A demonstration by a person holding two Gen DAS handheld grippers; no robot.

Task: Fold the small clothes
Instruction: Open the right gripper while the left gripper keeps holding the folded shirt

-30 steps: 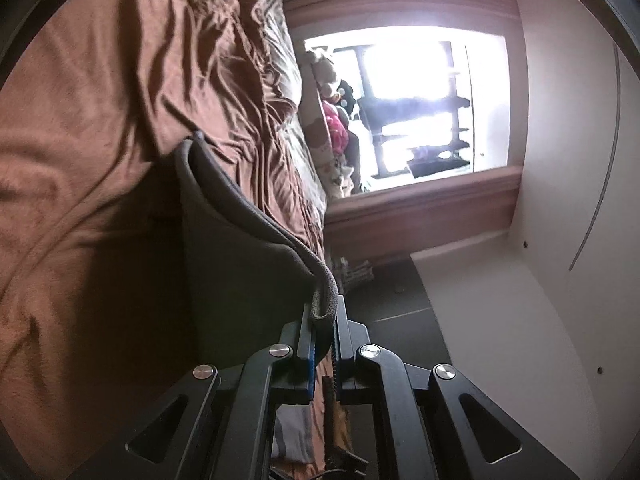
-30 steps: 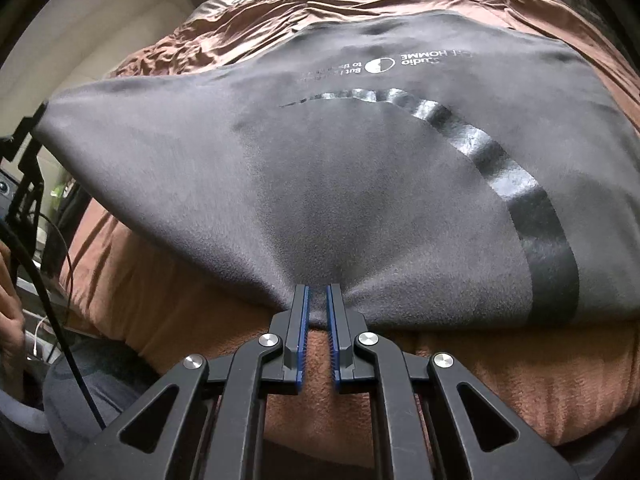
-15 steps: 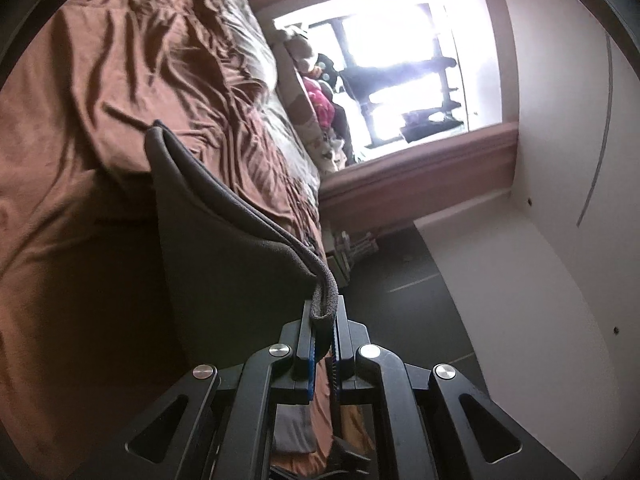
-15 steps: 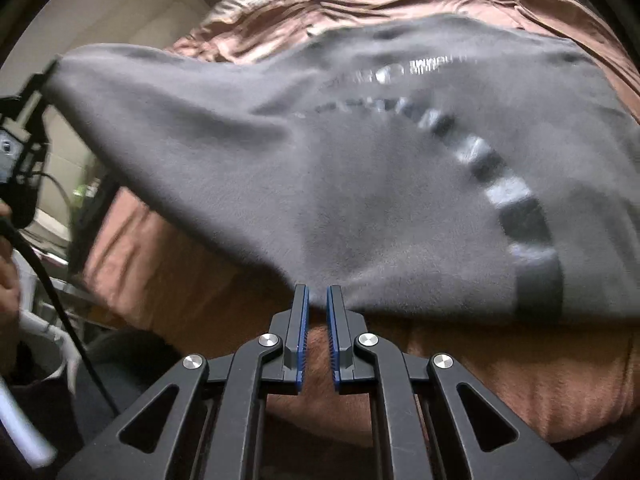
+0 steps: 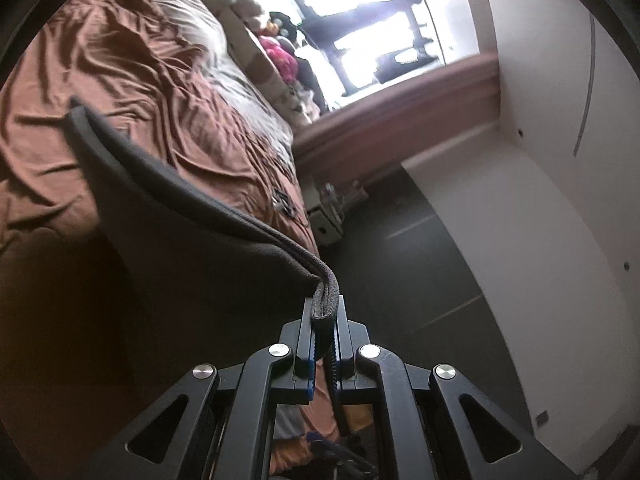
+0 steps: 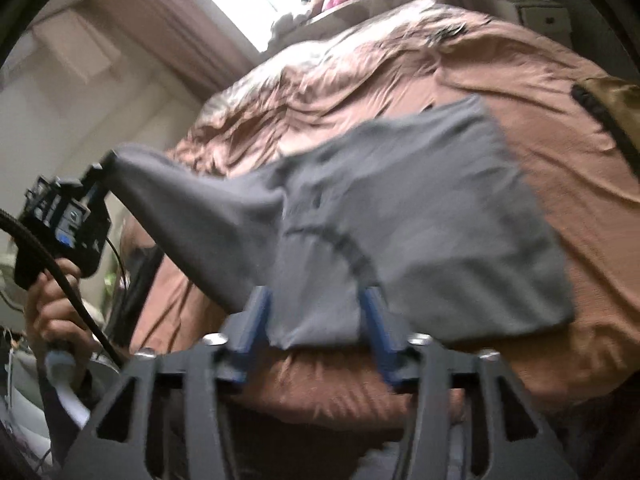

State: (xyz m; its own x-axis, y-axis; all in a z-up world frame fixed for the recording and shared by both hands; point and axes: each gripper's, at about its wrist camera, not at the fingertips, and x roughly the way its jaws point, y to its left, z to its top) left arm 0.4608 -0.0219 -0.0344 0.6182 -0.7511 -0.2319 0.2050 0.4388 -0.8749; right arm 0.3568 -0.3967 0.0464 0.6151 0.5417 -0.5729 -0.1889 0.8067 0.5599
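Left claw [image 5: 325,320] pinching grey garment [image 6: 420,240] corner aloft, right claw [image 6: 316,320] opening, cloth between, over bed [image 6: 520,92].

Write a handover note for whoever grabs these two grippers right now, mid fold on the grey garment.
Left gripper: shut on a hemmed corner of the dark grey soft-fabric garment, held lifted above the rumpled brown bedspread.
Right gripper: jaws opening; the garment's edge hangs loose between its blue-lined fingers, not pinched.
Garment: one end raised at the left gripper, the rest draped folded over onto the bed.
Done: the lifted edge has been carried over in a fold.
Left: release the left corner, flatten the garment, probably fold once more.
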